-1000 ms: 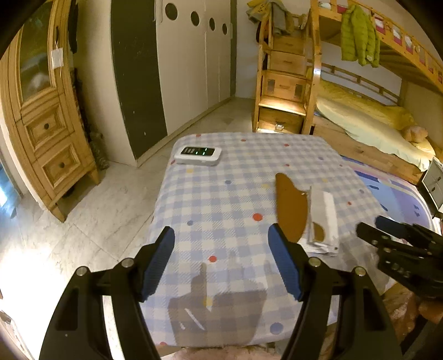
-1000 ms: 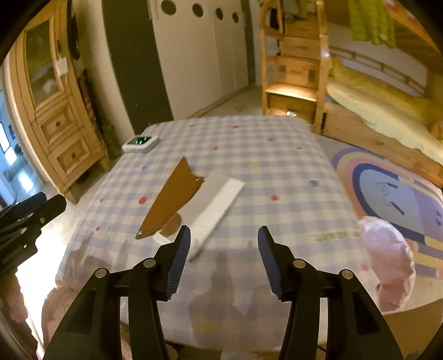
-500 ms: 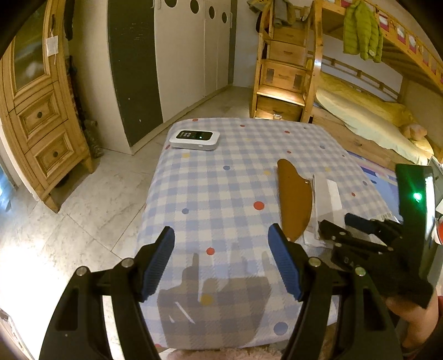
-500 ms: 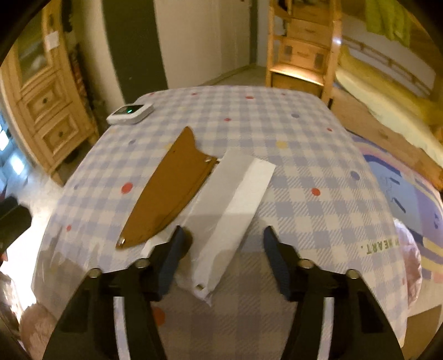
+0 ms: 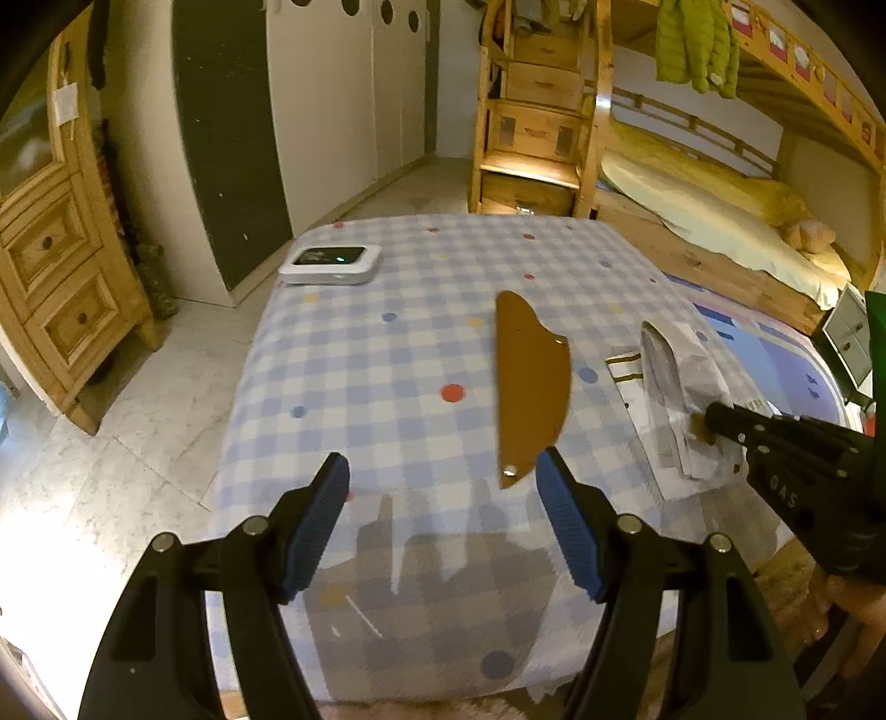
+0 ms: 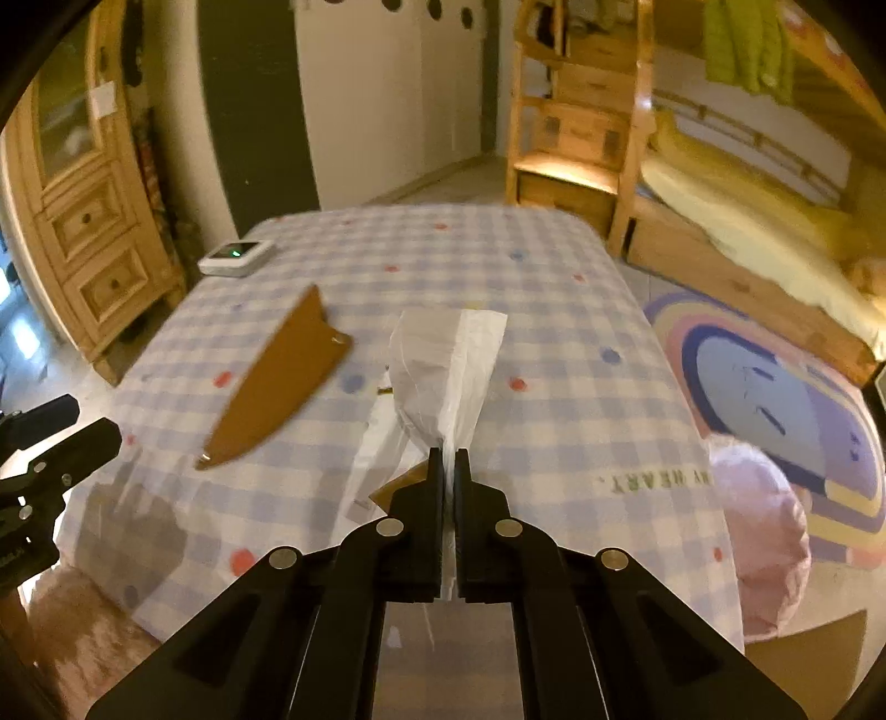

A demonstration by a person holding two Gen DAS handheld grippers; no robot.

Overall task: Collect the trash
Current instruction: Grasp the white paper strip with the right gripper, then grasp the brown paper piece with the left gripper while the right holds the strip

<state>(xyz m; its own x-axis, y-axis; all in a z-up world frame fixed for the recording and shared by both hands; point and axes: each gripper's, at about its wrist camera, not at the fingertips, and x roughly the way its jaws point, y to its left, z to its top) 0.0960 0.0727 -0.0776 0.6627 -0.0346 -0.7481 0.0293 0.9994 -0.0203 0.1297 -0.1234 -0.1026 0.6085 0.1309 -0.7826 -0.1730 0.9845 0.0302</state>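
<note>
Between the right gripper's (image 6: 448, 462) jaws, which have just been closing, the near end of a white plastic wrapper (image 6: 443, 365) is pinched tight, and the rest of it fans out ahead over the checked cloth of the counter (image 6: 554, 310). Under the wrapper lie a scrap of white paper and a brown corner of card (the card shows only as a small patch beside the jaws). Just to the left of the wrapper a brown knife sheath (image 5: 529, 387) lies flat on the cloth, its pointed, riveted tip toward the near edge.

The left gripper (image 5: 443, 526) hangs above the near part of the counter with its blue-padded jaws spread wide and nothing between them; the sheath's tip sits just ahead of its right finger. At the far left corner of the counter rests a small white device (image 5: 331, 265) with a dark screen and a green light. Beyond stand a wooden bunk bed (image 5: 720, 221) with a green jacket (image 5: 698, 44) hung from it, and a pine cabinet (image 5: 50, 277) at the left
</note>
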